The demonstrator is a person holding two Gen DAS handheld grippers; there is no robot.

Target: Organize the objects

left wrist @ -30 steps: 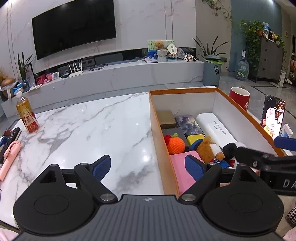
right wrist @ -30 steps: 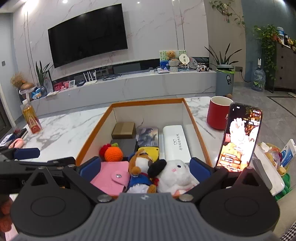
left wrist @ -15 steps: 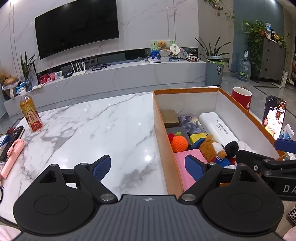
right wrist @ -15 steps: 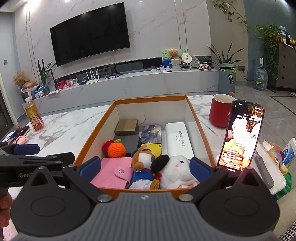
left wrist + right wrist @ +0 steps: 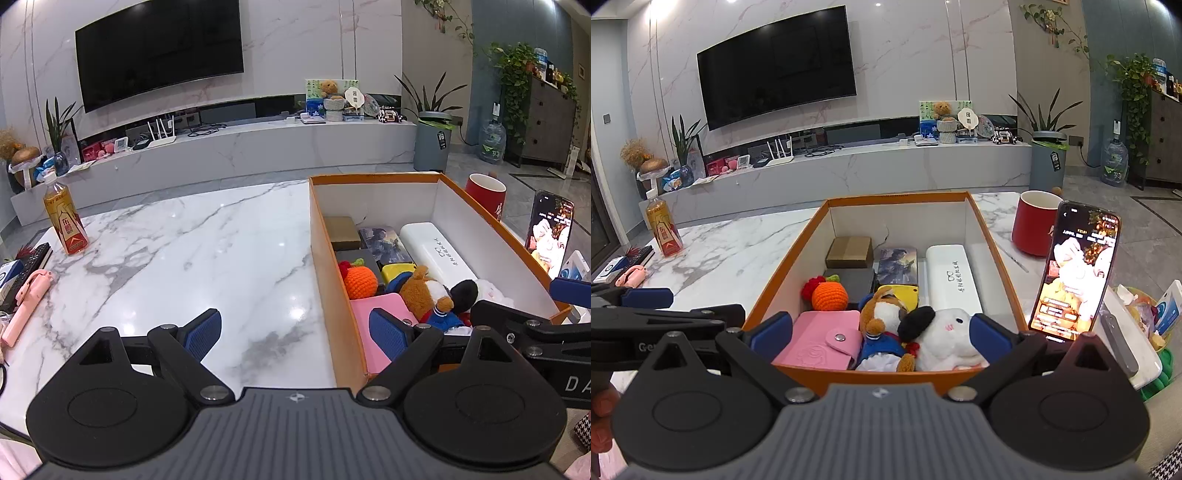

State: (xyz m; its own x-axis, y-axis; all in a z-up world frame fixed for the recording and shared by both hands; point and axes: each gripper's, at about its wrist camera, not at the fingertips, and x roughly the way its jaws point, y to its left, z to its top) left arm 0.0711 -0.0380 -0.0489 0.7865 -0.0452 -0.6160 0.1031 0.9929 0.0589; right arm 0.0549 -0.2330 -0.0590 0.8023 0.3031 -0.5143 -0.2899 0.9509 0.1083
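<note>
An orange box [image 5: 993,240] with white inner walls stands on the marble table [image 5: 192,258]. It holds a pink wallet [image 5: 820,343], a brown plush dog [image 5: 882,317], a white plush rabbit [image 5: 945,336], an orange knitted fruit [image 5: 829,297], a white case [image 5: 951,277], a small brown box [image 5: 849,251] and a picture card [image 5: 897,260]. My left gripper [image 5: 295,332] is open and empty, straddling the box's left wall [image 5: 325,266]. My right gripper [image 5: 881,332] is open and empty above the box's near end.
A red mug [image 5: 1034,229] and an upright lit phone [image 5: 1075,273] stand right of the box. A tea bottle [image 5: 66,225], a remote [image 5: 31,266] and a pink handle [image 5: 27,299] lie at the table's left edge. A snack tray [image 5: 1134,332] is at far right.
Both grippers have drawn back slightly from the box and risen a little. Nothing in the box has moved, and both stay open.
</note>
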